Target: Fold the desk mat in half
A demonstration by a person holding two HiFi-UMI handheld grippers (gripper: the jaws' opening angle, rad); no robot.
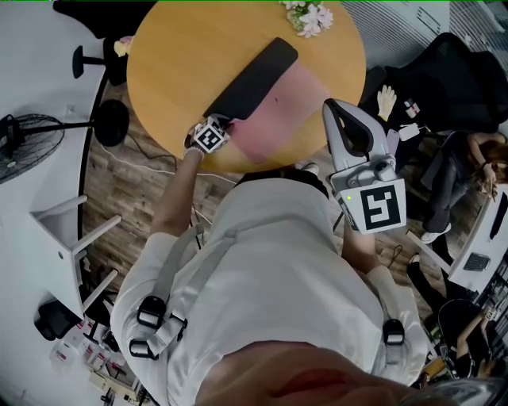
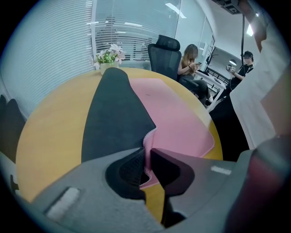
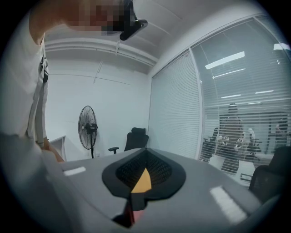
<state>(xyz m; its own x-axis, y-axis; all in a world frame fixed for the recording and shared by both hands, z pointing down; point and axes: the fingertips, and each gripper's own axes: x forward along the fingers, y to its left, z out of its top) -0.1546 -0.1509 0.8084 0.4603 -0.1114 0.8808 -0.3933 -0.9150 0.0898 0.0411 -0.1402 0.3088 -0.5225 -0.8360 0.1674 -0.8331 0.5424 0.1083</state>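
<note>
On the round wooden table (image 1: 171,59) lies the desk mat (image 1: 274,103), pink face up; its left part is turned over, a black flap (image 1: 250,75) lying on the pink and running toward the flowers (image 1: 311,16) at the far rim; right part of the pink is uncovered. Left gripper (image 1: 221,123) at the table's near edge; its jaws are pinched on the mat's near corner, a raised pink fold caught between the pads (image 2: 136,164). Right gripper (image 1: 335,109) held clear of the table beside the person's body, tips up; jaws pressed together, nothing between them; standing fan (image 3: 87,125) beyond.
</note>
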